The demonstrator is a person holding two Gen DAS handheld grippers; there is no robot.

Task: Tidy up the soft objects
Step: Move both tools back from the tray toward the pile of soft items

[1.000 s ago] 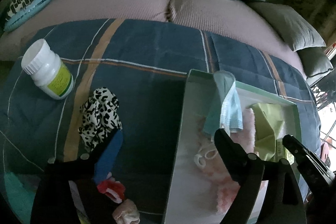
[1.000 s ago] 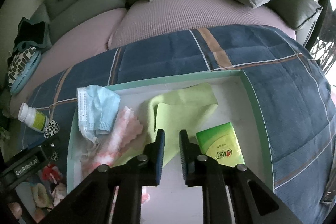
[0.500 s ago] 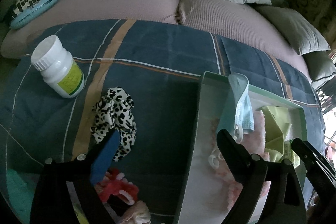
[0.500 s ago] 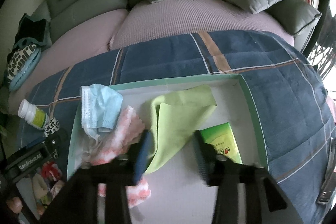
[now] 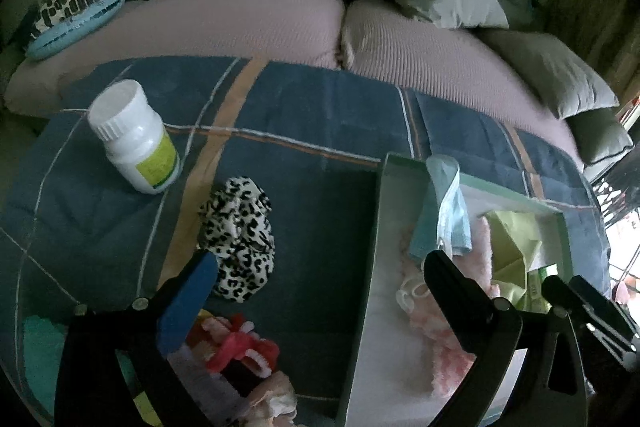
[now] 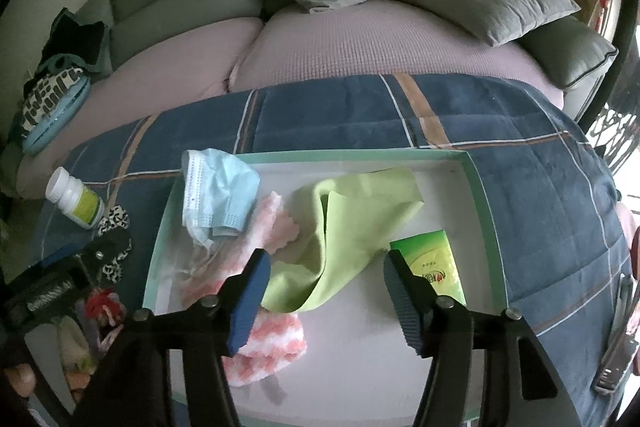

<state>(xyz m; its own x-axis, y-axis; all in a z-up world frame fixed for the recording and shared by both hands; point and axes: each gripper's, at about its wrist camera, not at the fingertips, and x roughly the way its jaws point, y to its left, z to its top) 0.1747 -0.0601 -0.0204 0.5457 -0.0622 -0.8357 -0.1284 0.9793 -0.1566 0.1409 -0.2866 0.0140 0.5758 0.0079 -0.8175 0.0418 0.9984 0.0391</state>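
Shallow green-rimmed white tray (image 6: 486, 211) holding 1 blue face mask (image 6: 218, 193), 1 pink-white fuzzy cloth (image 6: 272, 343), 1 lime cloth (image 6: 352, 227), 1 green tissue pack (image 6: 434, 267). Right gripper (image 6: 324, 295) and left gripper (image 5: 316, 291) both opening, gripping nothing.

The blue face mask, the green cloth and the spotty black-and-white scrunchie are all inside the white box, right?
Not quite. The blue face mask and the green cloth are inside the white box, but the spotty scrunchie is outside it, lying on the blue blanket near the white bottle. The left wrist view shows this best.
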